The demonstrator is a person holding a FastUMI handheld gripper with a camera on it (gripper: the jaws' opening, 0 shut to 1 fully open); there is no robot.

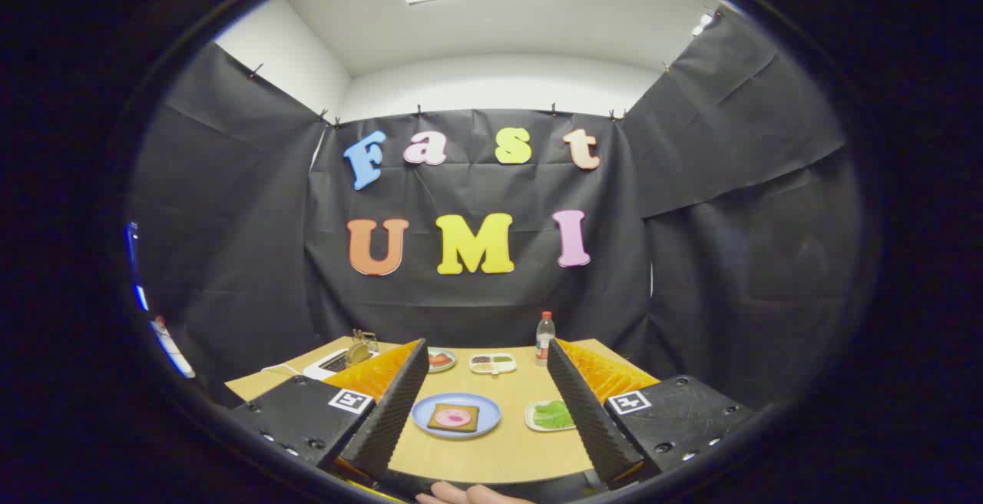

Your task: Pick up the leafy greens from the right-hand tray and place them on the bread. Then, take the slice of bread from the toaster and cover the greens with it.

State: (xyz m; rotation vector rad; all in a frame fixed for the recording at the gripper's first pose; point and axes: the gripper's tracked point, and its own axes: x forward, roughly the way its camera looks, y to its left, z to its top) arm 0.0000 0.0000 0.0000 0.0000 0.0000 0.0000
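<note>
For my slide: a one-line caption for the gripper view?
Open tongs above the table, blue plate of bread between them, leafy greens beside it.

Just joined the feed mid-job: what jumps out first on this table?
The blue plate with a slice of bread topped by a pink ring sits between the open fingers of the gripper. Just right of it, the leafy greens lie on a white tray by the right finger. Farther back left, the toaster holds another slice, and a bottle stands at the far edge.
</note>
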